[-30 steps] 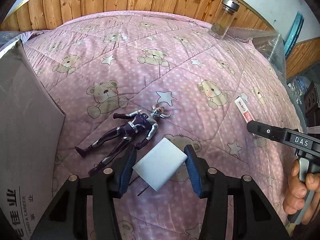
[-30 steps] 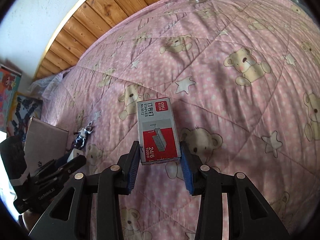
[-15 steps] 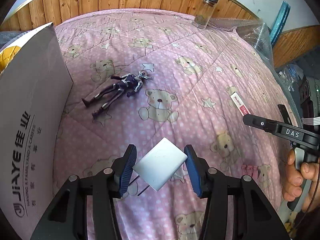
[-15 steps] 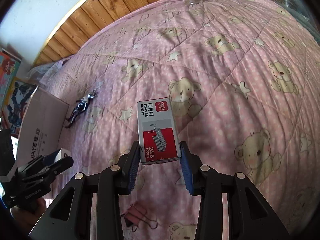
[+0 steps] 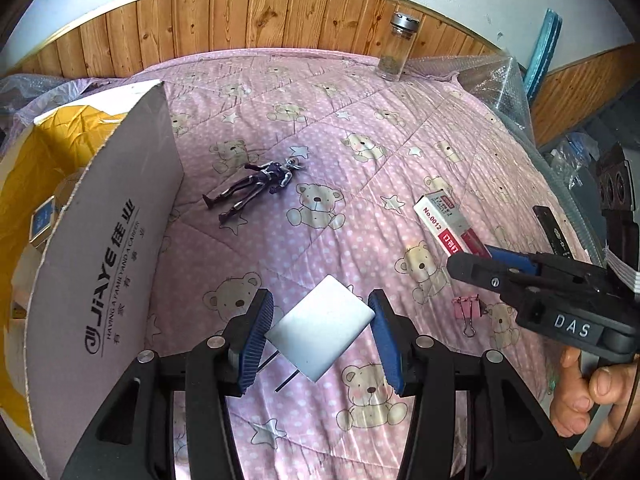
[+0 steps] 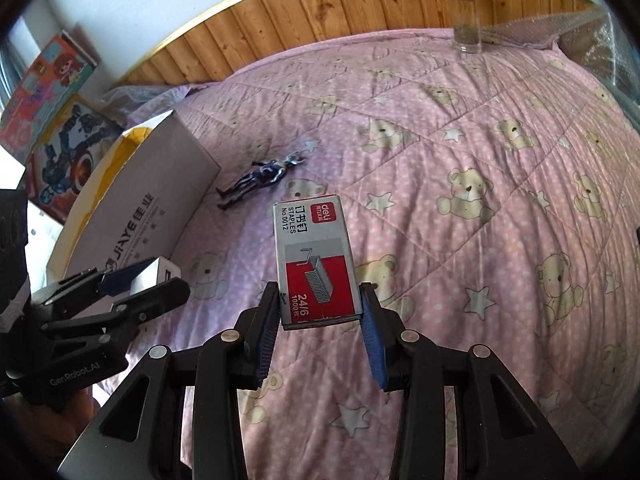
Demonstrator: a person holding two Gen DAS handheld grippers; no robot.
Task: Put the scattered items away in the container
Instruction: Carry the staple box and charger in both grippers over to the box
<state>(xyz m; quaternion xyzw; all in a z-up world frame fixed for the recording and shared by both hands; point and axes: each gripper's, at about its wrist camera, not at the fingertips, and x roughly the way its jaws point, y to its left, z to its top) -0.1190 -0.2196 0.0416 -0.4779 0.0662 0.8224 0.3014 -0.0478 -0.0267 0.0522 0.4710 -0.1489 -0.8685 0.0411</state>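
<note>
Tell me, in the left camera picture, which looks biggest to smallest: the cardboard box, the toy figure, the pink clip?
1. cardboard box, though it is nearest the camera
2. toy figure
3. pink clip

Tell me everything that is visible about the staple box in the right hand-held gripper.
The staple box is a small rectangular carton, apparently thin cardboard. Its top face is grey with a red band, a drawing of a staple strip, and the prints "STAPLES", "No.0012", "24/6". It is closed and looks undamaged. The right hand-held gripper clamps its near end between blue ribbed pads, so it sticks forward, held clear above the pink bear quilt. Nothing else touches it.
</note>
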